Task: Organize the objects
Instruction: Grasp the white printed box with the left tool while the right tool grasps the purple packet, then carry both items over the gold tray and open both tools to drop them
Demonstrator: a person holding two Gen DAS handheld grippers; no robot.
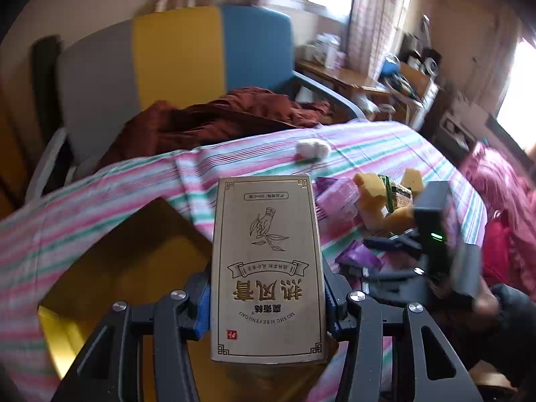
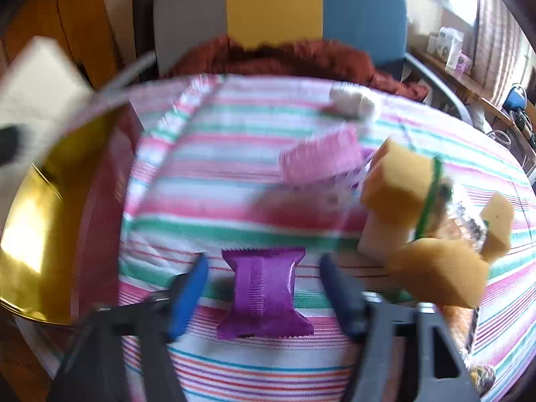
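Observation:
My left gripper (image 1: 268,301) is shut on a tan cardboard box (image 1: 268,261) with printed characters, its blue pads pressing both long sides. The box hangs above a gold-lined container (image 1: 134,251) at the edge of the striped bedsheet (image 1: 100,194). In the right wrist view, my right gripper (image 2: 261,284) is lowered over a purple foil packet (image 2: 264,288) that lies flat on the sheet. The packet sits between the two blue fingers (image 2: 191,288) with a gap on each side. The picture is blurred.
Yellow sponge blocks (image 2: 398,181), a pink packet (image 2: 321,160) and a white fluffy lump (image 2: 351,104) lie on the sheet beyond the right gripper. The gold container with a red wall (image 2: 33,234) is to the left. A brown garment (image 1: 217,117) and a coloured headboard (image 1: 177,53) stand behind.

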